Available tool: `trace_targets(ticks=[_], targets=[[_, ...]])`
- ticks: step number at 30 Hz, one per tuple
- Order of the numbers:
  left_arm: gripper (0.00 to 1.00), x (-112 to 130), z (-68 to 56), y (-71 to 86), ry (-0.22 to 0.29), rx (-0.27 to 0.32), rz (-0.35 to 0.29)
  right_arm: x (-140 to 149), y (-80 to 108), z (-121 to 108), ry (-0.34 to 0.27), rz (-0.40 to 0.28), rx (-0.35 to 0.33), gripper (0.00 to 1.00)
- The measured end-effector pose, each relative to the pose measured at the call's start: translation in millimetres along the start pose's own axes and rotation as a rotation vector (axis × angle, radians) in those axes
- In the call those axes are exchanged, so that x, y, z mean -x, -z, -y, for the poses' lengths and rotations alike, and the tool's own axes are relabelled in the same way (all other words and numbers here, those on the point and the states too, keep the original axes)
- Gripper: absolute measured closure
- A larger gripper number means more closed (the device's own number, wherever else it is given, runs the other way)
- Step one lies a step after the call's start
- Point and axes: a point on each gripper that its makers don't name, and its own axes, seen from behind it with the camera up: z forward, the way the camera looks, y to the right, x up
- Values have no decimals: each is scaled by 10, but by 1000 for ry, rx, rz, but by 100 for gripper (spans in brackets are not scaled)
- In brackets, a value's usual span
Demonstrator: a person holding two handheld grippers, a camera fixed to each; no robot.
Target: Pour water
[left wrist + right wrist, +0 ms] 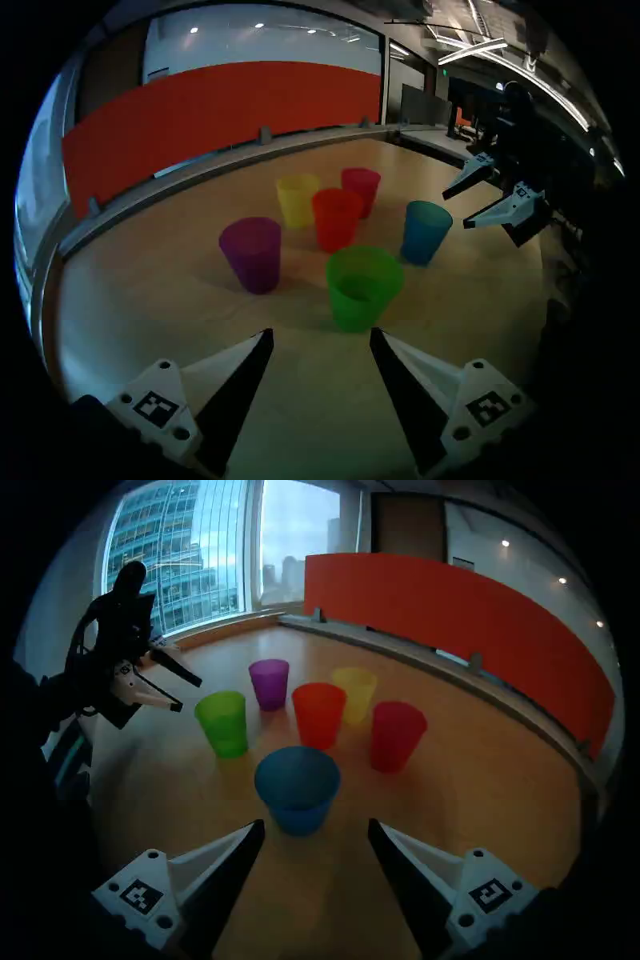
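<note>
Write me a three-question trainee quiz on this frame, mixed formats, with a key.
1. True or false: the left gripper is shut on a cup.
2. Which cup stands nearest in front of the right gripper? A yellow, B blue, C pink.
3. How many cups stand on the table?

Key
1. False: its fingers are open, short of the green cup.
2. B: the blue cup.
3. Six.
</note>
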Motion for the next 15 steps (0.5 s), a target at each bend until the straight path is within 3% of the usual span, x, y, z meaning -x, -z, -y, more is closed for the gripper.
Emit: trace_targets(ticks=[15], targets=[[11,-347,398,397,64,-209,-219,-315,397,-303,-110,-182,164,0]])
